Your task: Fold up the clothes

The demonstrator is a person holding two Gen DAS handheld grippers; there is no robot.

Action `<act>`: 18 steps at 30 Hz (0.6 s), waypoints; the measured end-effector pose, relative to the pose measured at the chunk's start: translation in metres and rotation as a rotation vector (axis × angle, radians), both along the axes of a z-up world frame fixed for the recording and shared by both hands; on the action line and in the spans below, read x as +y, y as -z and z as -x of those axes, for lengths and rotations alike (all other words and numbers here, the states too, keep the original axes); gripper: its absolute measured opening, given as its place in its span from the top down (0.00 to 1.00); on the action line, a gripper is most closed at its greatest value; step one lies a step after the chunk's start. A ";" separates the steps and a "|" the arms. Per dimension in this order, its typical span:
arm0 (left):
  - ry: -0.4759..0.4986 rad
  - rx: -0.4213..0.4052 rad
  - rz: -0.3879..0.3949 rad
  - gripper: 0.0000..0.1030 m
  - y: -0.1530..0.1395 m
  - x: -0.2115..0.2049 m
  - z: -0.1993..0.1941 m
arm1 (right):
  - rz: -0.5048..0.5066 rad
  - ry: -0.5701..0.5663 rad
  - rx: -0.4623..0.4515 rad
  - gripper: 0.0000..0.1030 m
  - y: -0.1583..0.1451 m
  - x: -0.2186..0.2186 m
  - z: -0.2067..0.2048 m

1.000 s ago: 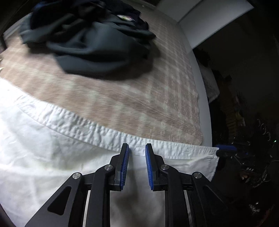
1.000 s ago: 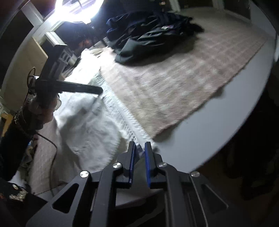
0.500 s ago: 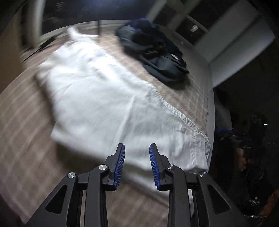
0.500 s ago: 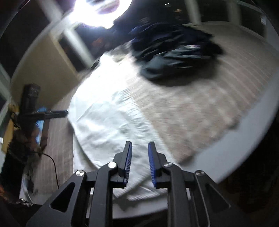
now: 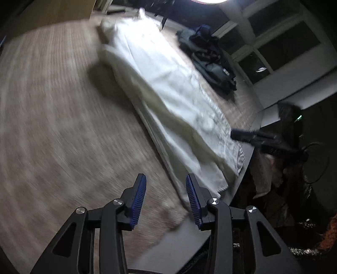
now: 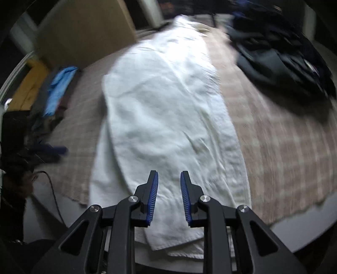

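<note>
Two angles on the same bed, and each tells its own story. From the left wrist camera, the left gripper hangs over the checked blanket, its jaws opening with nothing between them, just blurred weave below. The white garment, the piece being folded, lies off to that gripper's right as a long strip running away toward the far end of the bed. Only this view shows the windows behind the bed and the bright lamp at the top edge. It also catches the right gripper from outside, a dark shape at the garment's right edge; its jaws cannot be made out from here.

Over to the right wrist camera, and the right gripper sits directly above the near end of the white garment, jaws a narrow gap apart, empty, with the cloth beneath them and not between them. From here the garment shows a folded layer on top and a second layer peeking out along the left side and the near hem. This view alone gives the left side of the bed: a blue cloth on a heap of darker things, with a tan board behind it.

Both views pick up the pile of dark clothes, lying on the blanket beyond the garment. No boxes or baskets show up in either view; everything sits loose on the bed.
</note>
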State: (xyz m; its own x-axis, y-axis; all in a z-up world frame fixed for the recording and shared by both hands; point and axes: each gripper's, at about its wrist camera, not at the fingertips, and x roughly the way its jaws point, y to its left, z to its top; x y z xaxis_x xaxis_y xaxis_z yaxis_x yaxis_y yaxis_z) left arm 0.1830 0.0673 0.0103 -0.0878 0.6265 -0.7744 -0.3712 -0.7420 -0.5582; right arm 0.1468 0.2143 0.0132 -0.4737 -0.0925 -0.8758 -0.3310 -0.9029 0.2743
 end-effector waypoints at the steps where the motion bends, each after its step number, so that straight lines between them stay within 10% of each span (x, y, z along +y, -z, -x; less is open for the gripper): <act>1: -0.013 -0.003 0.006 0.64 0.002 0.009 -0.008 | -0.007 -0.036 -0.003 0.78 0.001 -0.003 0.002; 7: -0.155 0.006 0.092 0.58 0.008 0.043 -0.029 | 0.023 -0.187 -0.072 0.76 0.026 -0.004 -0.024; 13: -0.254 -0.030 0.154 0.51 0.019 0.066 -0.030 | 0.049 -0.071 0.004 0.50 0.020 0.053 -0.076; 18: -0.227 0.018 0.283 0.50 0.018 0.085 -0.037 | 0.066 -0.026 0.017 0.50 0.035 0.084 -0.094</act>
State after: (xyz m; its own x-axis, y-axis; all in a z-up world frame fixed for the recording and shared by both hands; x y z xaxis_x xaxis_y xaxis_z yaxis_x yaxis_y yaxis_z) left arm 0.2198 0.1518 -0.0073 -0.2151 0.3507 -0.9115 -0.1876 -0.9308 -0.3138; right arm 0.2407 0.2983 -0.0219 -0.4847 -0.1622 -0.8595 -0.3023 -0.8910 0.3386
